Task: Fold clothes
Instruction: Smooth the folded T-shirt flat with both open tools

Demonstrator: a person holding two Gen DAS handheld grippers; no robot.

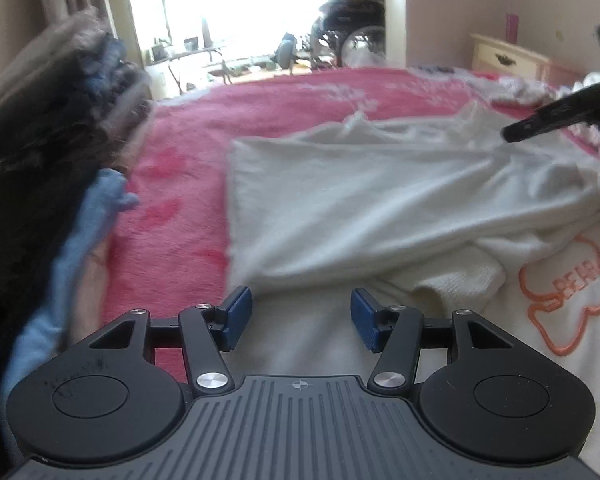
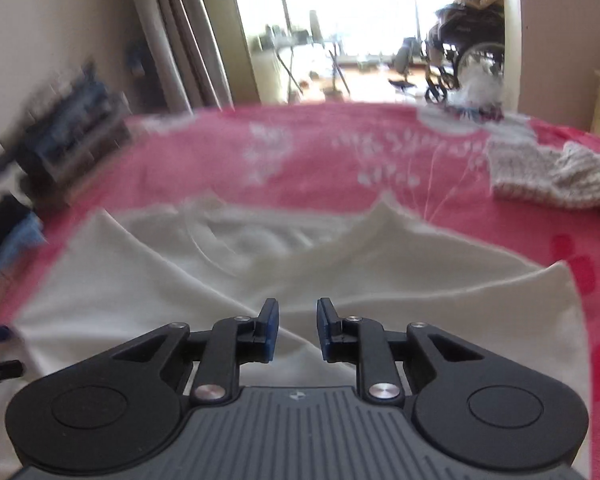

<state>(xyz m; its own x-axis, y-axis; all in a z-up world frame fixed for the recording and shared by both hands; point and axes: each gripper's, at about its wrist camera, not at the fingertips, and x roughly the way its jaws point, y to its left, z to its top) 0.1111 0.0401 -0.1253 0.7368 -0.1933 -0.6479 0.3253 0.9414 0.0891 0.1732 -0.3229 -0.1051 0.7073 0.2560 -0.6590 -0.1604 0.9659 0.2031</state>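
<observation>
Cream knit sweater with an orange bear outline [image 1: 380, 208] lies half-folded on the pink blanket [image 1: 188, 184]; left gripper [image 1: 301, 318] spread, right gripper [image 2: 297, 330] narrowly parted, both empty. Best pinch an edge cleanly, then fold flat.

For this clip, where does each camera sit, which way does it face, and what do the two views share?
Left wrist: rides on the left claw, looking down its fingers over the white sweatshirt on the pink blanket; its own open jaws show, with the right claw's finger tip at the right edge.
Right wrist: rides on the right claw, facing the same sweatshirt toward the doorway; only its own jaws show, a narrow gap between them with nothing in it.
Shared: sweatshirt, blanket, the stacked clothes at left, the wheelchair.
</observation>
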